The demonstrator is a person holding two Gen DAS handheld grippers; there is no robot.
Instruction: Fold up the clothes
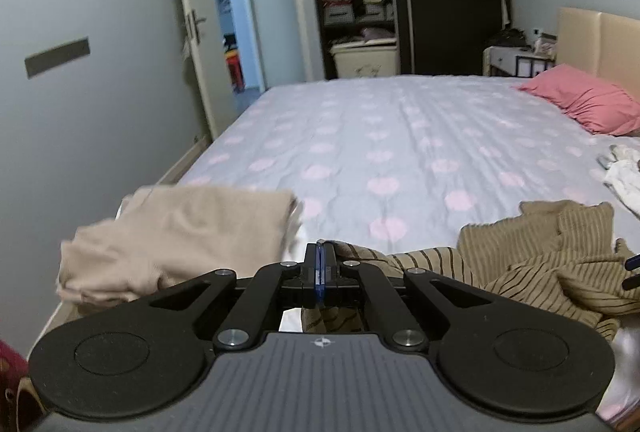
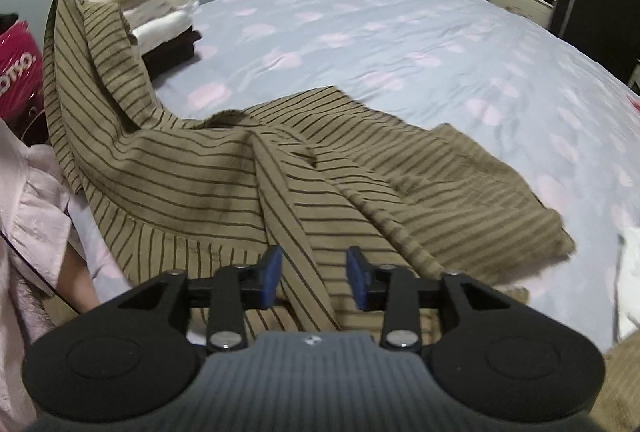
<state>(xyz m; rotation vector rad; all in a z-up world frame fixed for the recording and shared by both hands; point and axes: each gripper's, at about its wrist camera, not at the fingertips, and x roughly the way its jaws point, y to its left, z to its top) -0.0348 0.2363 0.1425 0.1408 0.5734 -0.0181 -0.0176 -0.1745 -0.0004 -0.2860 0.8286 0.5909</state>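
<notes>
An olive-brown shirt with thin dark stripes lies crumpled and unfolded on the near part of the bed, its cloth bunched in ridges. One end rises steeply at the left, lifted off the bed, while the rest spreads flat toward the right. Beyond it, near the bed's edge, a stack of folded clothes sits neatly: beige on top, white beneath, dark brown at the bottom.

Bedspread lies open beyond the striped shirt (folded stack crowds the left).
</notes>
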